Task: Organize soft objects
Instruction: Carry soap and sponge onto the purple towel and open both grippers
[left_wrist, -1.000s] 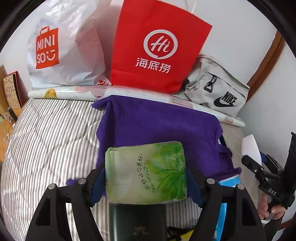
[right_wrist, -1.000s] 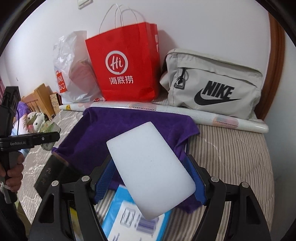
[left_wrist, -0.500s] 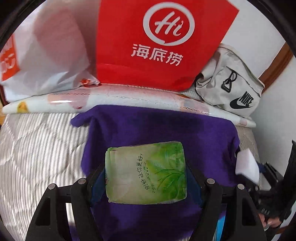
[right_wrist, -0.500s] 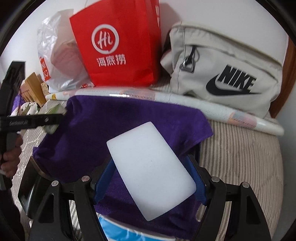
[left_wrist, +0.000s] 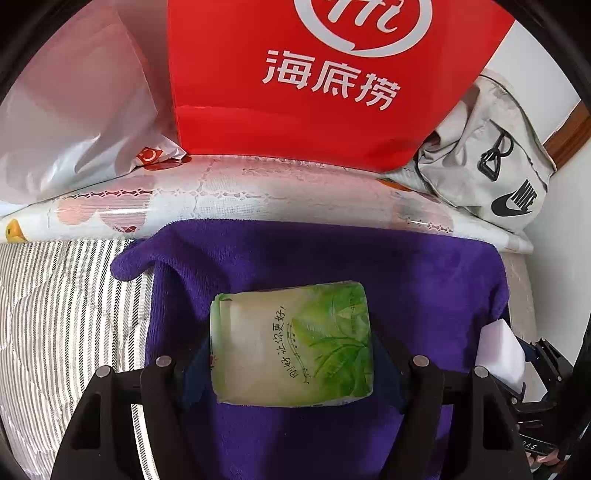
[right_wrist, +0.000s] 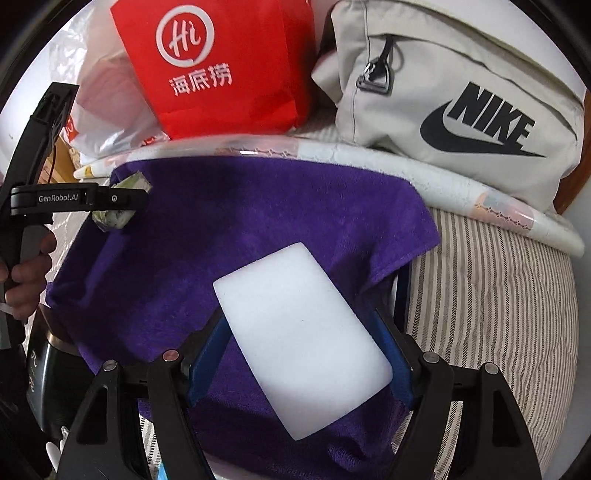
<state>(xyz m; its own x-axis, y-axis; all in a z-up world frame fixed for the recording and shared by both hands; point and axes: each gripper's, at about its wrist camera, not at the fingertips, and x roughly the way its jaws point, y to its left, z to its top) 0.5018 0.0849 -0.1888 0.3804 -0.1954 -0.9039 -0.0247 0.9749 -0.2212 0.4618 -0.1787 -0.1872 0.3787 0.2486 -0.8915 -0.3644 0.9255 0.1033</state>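
Over purple towel (left_wrist: 406, 280): left hand-held gripper (left_wrist: 291, 365) clamps green tissue pack (left_wrist: 291, 343); right hand-held gripper (right_wrist: 301, 354) clamps white sponge (right_wrist: 301, 336); behind, red "Hi 海底捞" bag (right_wrist: 225, 70), "NIKE" pouch (right_wrist: 461, 103)

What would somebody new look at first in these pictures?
Probably the big red bag standing at the back, with a grey sports bag to its right. In front, a purple towel is spread out, and over it the left tool holds a green tissue pack and the right tool a white sponge.
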